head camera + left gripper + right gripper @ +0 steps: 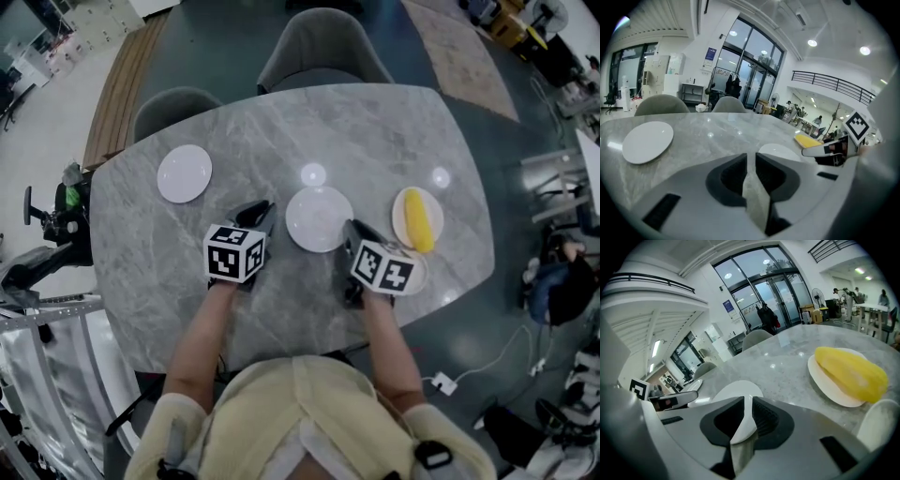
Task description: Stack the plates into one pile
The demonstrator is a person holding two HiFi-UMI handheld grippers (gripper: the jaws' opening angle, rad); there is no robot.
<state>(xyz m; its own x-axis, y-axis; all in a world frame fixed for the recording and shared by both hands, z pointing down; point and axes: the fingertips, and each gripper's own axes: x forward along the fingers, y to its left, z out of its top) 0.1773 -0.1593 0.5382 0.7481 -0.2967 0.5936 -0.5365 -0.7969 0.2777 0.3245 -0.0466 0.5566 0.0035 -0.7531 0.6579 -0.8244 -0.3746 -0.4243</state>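
Okay, four glossy round white plates [185, 173] sit apart on the veined grey marble table [375, 131]; right gripper [350, 230] pinches the rim of the middle plate [320, 218], left gripper [262, 210] slightly parted, empty.

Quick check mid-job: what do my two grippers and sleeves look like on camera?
The left gripper and right gripper each carry a white cube with black square markers behind dark tongs. Up close the bodies are pale grey, with black ribbed pads in rounded recesses. The person wears a cream top with short sleeves.
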